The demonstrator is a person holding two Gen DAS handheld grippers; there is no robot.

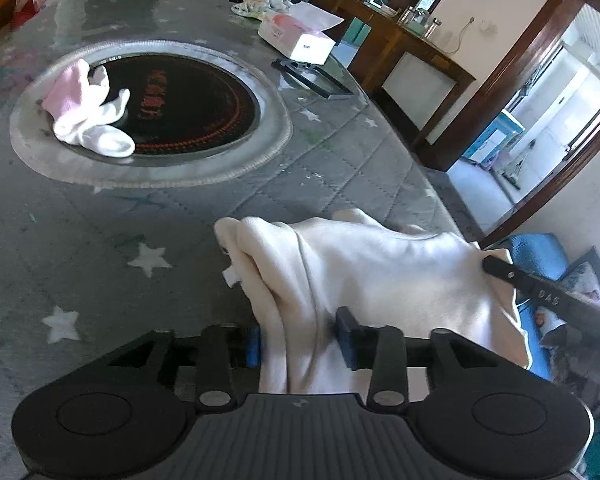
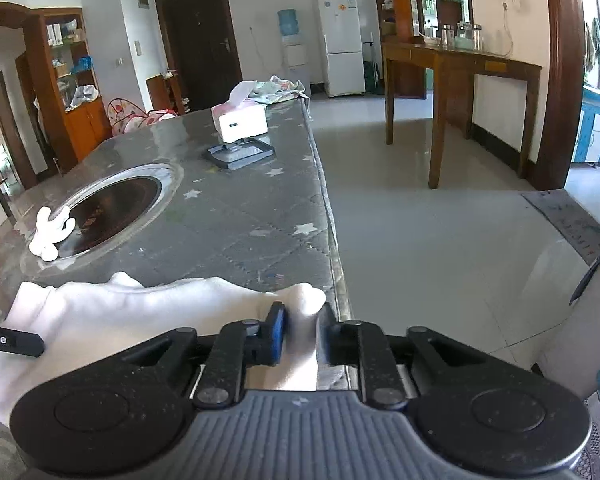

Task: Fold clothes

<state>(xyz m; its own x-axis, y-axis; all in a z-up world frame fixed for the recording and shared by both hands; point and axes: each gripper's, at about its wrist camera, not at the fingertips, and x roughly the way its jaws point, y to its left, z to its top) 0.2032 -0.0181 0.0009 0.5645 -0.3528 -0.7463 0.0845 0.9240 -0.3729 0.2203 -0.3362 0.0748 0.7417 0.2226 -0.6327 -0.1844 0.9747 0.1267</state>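
Table (image 1: 80, 240) with a grey starred cover fills most of both views; we see a round dark inset (image 1: 188, 104) at upper left of the left view, white socks (image 1: 96, 120) on its rim. Cream garment (image 1: 380, 264) lies bunched at lower centre, near the table's right edge. Left gripper (image 1: 300, 340): jaws parted, cloth hanging between them, right pad clear of it, so we judge it loose. Right gripper (image 2: 302, 336): jaws nearly closed, a fold between them; we cannot tell whether they pinch it. Risk as we judge it: cloth released this close to the edge could slide off, or the fold could slump unevenly.
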